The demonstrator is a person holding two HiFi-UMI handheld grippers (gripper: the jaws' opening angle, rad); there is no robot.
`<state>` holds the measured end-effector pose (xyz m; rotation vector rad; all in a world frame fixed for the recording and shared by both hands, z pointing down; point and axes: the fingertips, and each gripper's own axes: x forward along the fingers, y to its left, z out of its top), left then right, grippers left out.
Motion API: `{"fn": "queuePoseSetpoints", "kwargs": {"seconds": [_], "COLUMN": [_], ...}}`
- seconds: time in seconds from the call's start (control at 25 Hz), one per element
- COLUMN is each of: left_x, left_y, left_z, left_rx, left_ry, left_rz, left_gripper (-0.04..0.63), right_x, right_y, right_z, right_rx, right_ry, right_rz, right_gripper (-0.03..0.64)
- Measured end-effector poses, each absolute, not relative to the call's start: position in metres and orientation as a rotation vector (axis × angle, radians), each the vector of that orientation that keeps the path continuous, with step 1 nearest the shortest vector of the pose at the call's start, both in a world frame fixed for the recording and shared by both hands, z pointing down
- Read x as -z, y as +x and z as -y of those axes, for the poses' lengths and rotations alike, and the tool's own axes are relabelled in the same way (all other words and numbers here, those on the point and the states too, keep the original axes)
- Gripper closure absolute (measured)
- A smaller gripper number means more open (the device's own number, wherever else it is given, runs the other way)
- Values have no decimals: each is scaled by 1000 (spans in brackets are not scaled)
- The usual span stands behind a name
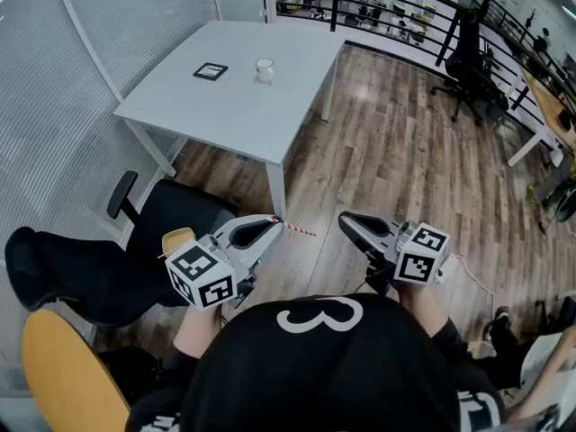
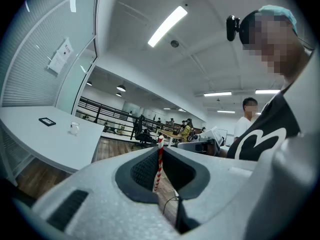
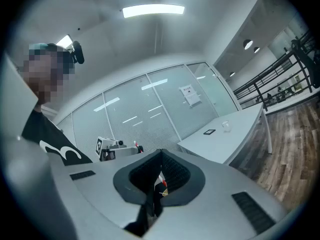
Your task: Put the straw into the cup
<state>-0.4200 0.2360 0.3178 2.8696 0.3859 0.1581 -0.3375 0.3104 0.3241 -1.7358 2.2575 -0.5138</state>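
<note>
A red-and-white striped straw (image 1: 301,230) is clamped in my left gripper (image 1: 275,220), its free end sticking out to the right. In the left gripper view the straw (image 2: 159,164) stands upright between the closed jaws. The cup (image 1: 264,70), small and clear, stands far ahead on the white table (image 1: 261,115). It also shows small in the left gripper view (image 2: 74,128) and the right gripper view (image 3: 226,126). My right gripper (image 1: 345,217) is shut with nothing in it, level beside the left one, close to my chest.
A black marker card (image 1: 211,71) lies left of the cup on the table. A black office chair (image 1: 171,214) stands between me and the table's near corner, and a yellow chair back (image 1: 63,376) is at my lower left. Wooden floor stretches to the right, with railings and desks beyond.
</note>
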Motion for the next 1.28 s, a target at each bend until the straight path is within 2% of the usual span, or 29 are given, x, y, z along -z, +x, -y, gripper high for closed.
{"fn": "queuePoseSetpoints", "kwargs": {"seconds": [0.72, 1.28], "left_x": [-323, -334], "left_y": [-414, -348], "left_z": [-240, -229], "left_rx": [-146, -237], "left_ry": [2858, 2840], "left_rz": [-451, -426], "left_gripper": [561, 561], "right_x": [-331, -349], "right_y": [-331, -264], "right_z": [-319, -307], "right_rx": [519, 581], "right_ry": [-1791, -1748], "right_rz": [-2174, -2117], "right_gripper": [601, 601]}}
